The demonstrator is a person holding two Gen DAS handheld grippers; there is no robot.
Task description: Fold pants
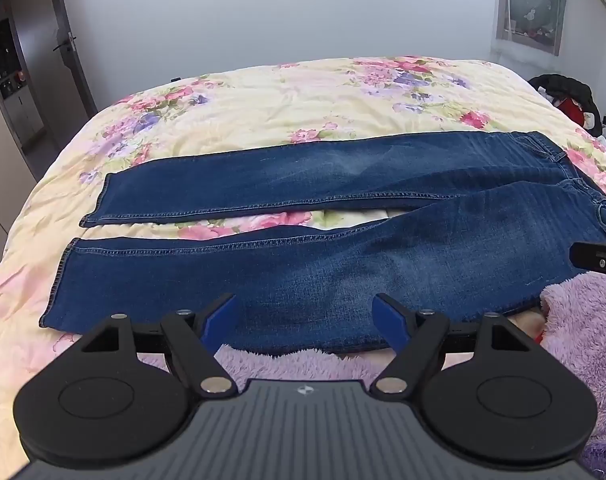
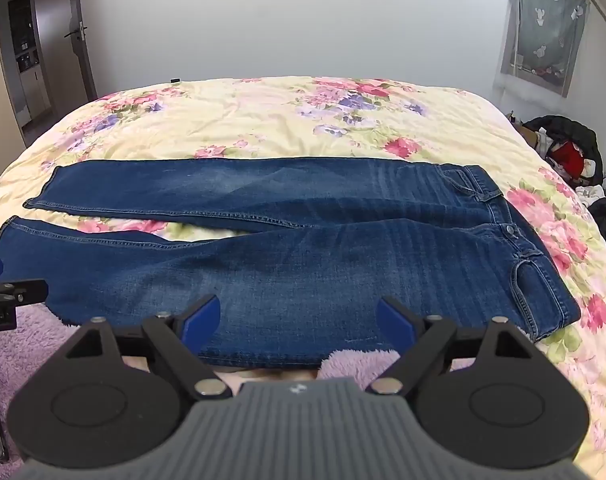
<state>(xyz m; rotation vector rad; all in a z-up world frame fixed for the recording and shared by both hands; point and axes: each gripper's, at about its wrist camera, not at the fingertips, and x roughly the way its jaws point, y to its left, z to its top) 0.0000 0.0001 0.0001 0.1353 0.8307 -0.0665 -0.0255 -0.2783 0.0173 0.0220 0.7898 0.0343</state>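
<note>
Jeans [image 2: 287, 240] lay flat across the floral quilt [image 2: 263, 120], waistband to my right, both legs running off to the left with a narrow wedge of quilt showing between them. From what I could see, nothing had been folded yet, so I judged this to be the very start: lining up for the first fold, near leg over far leg. My left gripper [image 1: 305, 318] hovered over the near leg at about knee level, tilted down, its blue pads spread wide with nothing between them. My right gripper [image 2: 299, 320] hung the same way over the thigh, closer to the waistband [image 2: 511, 236], jaws equally wide and empty; neither one touched the denim as far as I could tell. A fuzzy purple blanket [image 1: 583, 320] sat along the near edge of the bed, and the jeans' near seam lay partly on it. For the next move I reckoned both grippers would need to drop to that near seam, pinch it at two well-separated spots, then lift and carry it across to meet the far leg's outer edge. The catch, I thought, was picking up only denim and not the blanket pile beneath, and keeping both hands level so the leg landed without a twist.
</note>
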